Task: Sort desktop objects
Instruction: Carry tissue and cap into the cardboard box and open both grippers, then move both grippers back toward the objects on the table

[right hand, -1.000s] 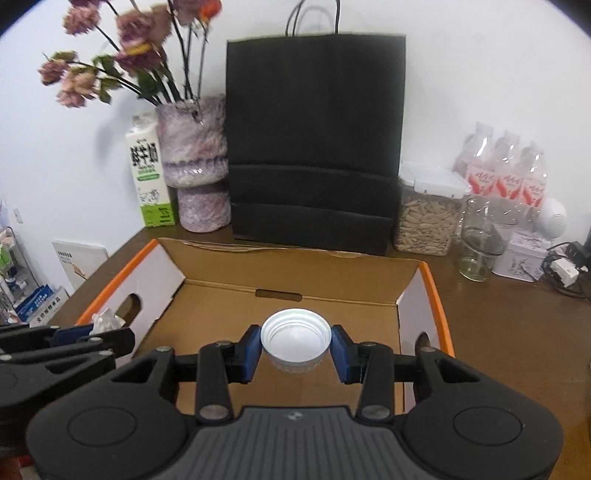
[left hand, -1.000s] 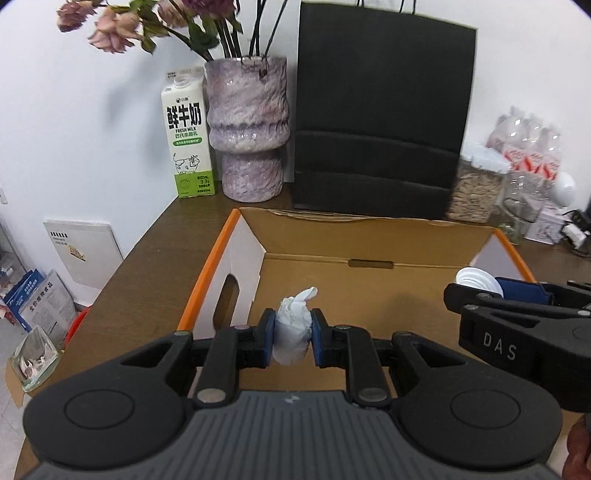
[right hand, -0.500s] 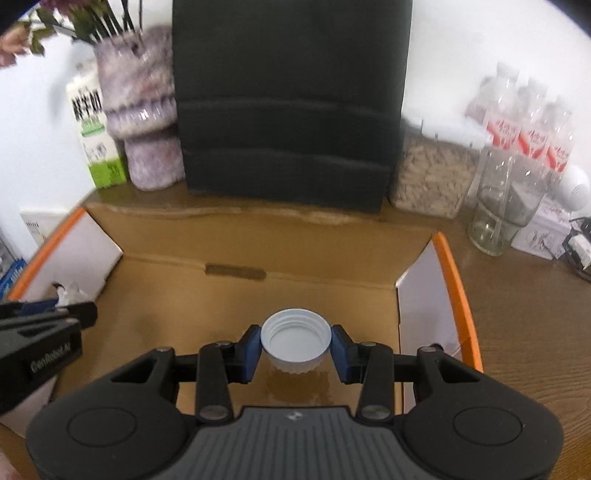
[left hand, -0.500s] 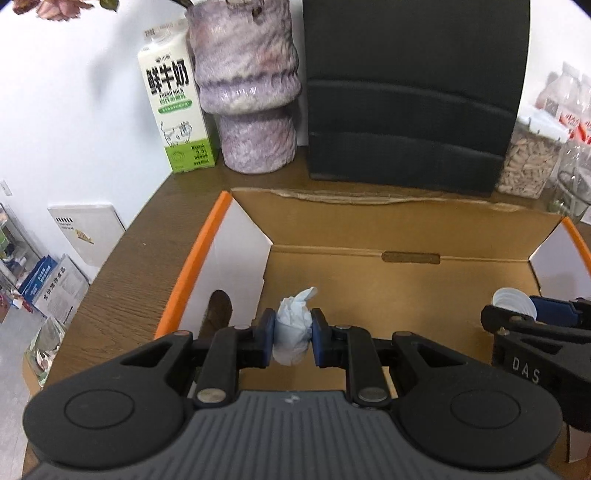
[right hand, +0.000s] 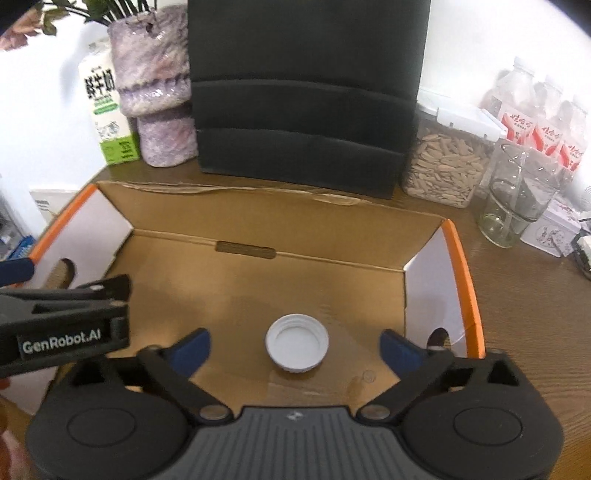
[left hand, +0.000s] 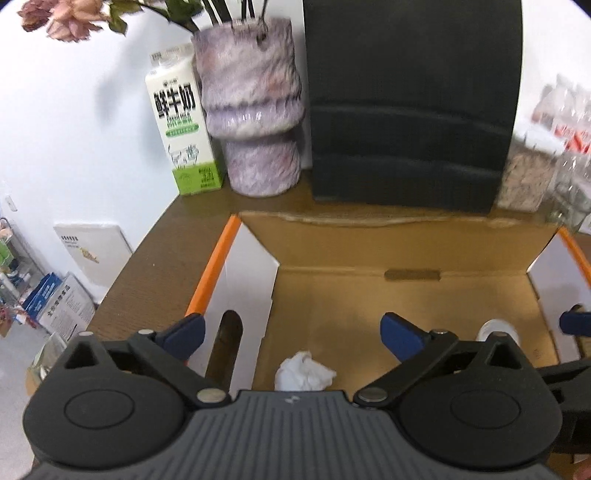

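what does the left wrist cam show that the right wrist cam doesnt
Only the left wrist view shows the crumpled tissue lying on the box floor between the open left gripper fingers, plus the pink flowers.

Only the right wrist view shows the white cap in full, lying free between the open right gripper fingers, and the white carton beside the glass jar.

Both show the cardboard box, milk carton, purple vase and black bag.
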### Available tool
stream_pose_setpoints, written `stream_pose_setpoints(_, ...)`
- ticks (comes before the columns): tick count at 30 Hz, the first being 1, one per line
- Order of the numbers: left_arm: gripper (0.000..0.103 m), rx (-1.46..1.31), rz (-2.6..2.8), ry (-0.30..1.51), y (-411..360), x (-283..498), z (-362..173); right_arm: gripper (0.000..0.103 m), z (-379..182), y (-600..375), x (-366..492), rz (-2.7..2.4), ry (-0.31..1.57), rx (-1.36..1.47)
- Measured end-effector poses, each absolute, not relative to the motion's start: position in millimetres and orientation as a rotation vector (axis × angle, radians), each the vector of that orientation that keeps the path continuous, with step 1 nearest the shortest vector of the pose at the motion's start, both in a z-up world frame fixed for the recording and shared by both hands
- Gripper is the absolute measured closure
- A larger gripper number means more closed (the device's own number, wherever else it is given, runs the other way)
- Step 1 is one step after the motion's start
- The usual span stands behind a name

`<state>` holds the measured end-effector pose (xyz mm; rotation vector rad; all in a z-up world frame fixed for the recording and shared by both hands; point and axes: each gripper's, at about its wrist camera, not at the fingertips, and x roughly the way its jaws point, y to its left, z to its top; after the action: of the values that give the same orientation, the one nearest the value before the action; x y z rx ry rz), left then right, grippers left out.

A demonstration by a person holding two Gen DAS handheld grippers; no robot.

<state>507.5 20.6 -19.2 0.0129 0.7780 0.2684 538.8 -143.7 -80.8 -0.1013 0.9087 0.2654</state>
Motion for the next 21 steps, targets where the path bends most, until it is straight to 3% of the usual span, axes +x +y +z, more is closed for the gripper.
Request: stream_pose_setpoints(21,0.000,-0.034,0.134,0.574,41,411,34,0.000,-29,-173,451,0.321,0.731,-0.082)
